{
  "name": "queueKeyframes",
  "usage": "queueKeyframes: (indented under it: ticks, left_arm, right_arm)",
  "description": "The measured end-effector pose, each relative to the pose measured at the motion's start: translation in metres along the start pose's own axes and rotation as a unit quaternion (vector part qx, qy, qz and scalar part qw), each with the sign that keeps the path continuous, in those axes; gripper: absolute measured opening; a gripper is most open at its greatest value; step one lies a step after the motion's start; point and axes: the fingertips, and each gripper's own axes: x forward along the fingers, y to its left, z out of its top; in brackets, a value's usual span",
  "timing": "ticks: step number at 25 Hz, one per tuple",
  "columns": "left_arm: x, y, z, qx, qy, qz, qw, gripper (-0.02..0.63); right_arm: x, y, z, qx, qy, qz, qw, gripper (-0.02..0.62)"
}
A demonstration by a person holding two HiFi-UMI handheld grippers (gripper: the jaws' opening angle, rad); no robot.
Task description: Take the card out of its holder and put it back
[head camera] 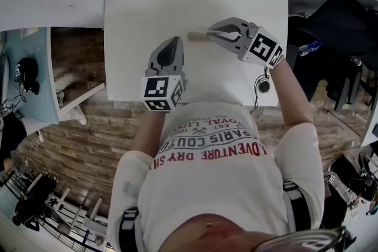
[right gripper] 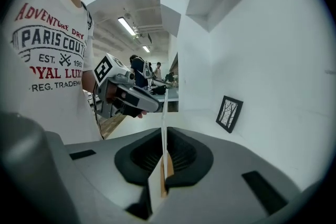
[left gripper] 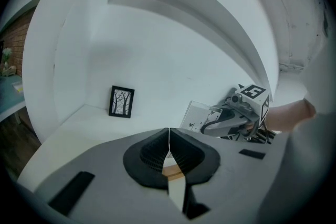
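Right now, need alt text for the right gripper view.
The right tool is shut on a thin card seen edge-on. Beyond it is the left tool, and a small framed picture stands on the white table at right.

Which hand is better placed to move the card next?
Right. The right gripper has its jaws shut on the card; the left gripper is shut, empty, apart from it.

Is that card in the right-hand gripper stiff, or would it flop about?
Probably fairly stiff: the card stands straight out of the right gripper without sagging. Seen edge-on it is very thin, so it is likely light and easily creased. Its smooth-looking face might slip in the grip.
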Motion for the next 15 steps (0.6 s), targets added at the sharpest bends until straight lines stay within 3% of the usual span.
queueKeyframes:
  ticks: [4,8,12,15]
  left_arm:
    - [-0.012,-0.002,0.007,0.005,-0.019,0.001,0.9998,0.025]
    - [-0.018,-0.005,0.011,0.002,-0.031,-0.001,0.9995,0.025]
    - [-0.021,-0.016,0.014,0.011,-0.036,-0.009,0.9992,0.025]
    - [-0.023,-0.025,0.014,0.030,-0.039,-0.020,0.9986,0.025]
  right_arm:
    - [-0.008,0.011,0.008,-0.002,-0.001,-0.043,0.999,0.035]
    - [-0.013,0.011,0.003,0.027,-0.004,-0.136,0.990,0.035]
    - [-0.024,0.016,-0.012,0.078,-0.007,-0.234,0.969,0.035]
    - [-0.037,0.019,-0.022,0.119,-0.008,-0.303,0.945,0.035]
